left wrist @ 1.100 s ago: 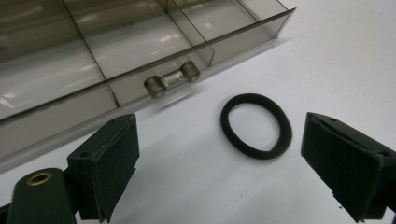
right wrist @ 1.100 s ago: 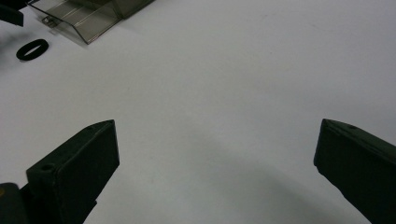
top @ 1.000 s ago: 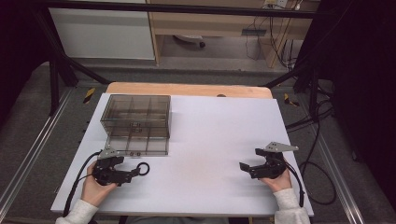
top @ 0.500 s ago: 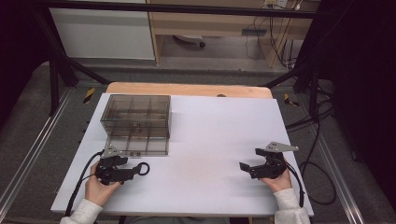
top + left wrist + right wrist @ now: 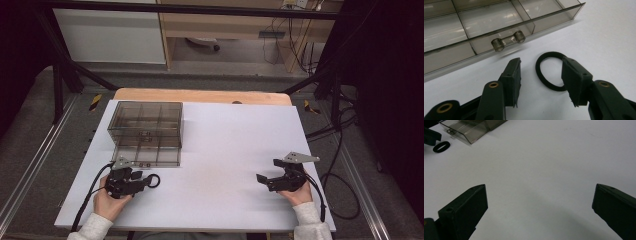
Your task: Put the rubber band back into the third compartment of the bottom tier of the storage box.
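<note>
high view, left hand: left hand (image 5: 111, 200) low at the table's near edge, sleeve in from the bottom, holds the left gripper (image 5: 141, 181) lying near level, jaws pointing toward the table's middle.
high view, ring: black ring (image 5: 153, 180) flat on the table right at the jaw tips.
high view, box: smoky clear compartment box (image 5: 146, 131) just beyond the left gripper, bottom drawer pulled out toward it.
high view, right hand: right hand (image 5: 297, 192) holds the right gripper (image 5: 262, 179) level, tips pointing toward the left gripper, well apart from ring and box.
high view, surface and room: white table (image 5: 225, 150) with a wooden edge at the far side; dark frame posts, cables on the grey floor, pale cabinets behind.
left gripper view, jaws: about half open, have just been closing; the ring (image 5: 550, 70) lies partly between them, its near-right arc hidden behind the right-hand jaw. Contact there can't be told; left-hand jaw clear of it. Not clamped.
left gripper view, drawer: drawer front with its clear handle (image 5: 508, 41) just ahead of the tips, above-left of the ring.
right gripper view, jaws: spread wide, only bare white table (image 5: 544, 165) between them.
right gripper view, far off: ring (image 5: 441, 146) and box corner (image 5: 471, 130) far ahead to the upper left.
</note>
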A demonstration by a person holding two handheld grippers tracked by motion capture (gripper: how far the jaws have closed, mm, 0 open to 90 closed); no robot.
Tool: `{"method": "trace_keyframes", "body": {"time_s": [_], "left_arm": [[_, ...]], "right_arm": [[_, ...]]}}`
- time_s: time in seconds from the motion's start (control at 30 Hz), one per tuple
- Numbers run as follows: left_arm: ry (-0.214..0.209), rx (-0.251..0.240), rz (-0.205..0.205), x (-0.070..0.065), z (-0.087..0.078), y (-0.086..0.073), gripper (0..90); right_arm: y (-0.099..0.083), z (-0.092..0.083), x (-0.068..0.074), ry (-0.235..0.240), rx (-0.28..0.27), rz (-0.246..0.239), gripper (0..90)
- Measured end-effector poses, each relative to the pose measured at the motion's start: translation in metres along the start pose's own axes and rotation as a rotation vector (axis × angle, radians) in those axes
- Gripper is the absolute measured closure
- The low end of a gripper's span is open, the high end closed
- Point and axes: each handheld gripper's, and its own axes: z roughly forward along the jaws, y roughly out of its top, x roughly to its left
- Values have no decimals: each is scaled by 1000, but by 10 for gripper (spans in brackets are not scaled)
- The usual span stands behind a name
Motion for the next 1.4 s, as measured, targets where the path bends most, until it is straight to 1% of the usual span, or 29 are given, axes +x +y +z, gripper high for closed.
{"method": "trace_keyframes", "body": {"time_s": [0.23,0.33,0.4,0.5,0.7,0.8,1.07,1.4], "left_arm": [[-1,0,-5,-2,1,0,583],[3,3,2,-3,2,0,611],[9,12,10,-4,3,0,631],[15,11,13,-5,4,0,660],[46,14,24,-6,8,0,703],[52,12,30,-7,8,0,731],[65,11,47,-8,9,0,754],[73,9,54,-9,10,0,782]], "right_arm": [[0,0,0,0,0,0,6],[0,0,0,0,0,0,6],[0,0,0,0,0,0,6],[0,0,0,1,0,-1,6],[0,0,0,0,0,1,6],[0,0,0,0,-2,-1,6],[0,0,0,-1,-2,-1,6],[0,0,0,-1,-2,-1,6]]}}
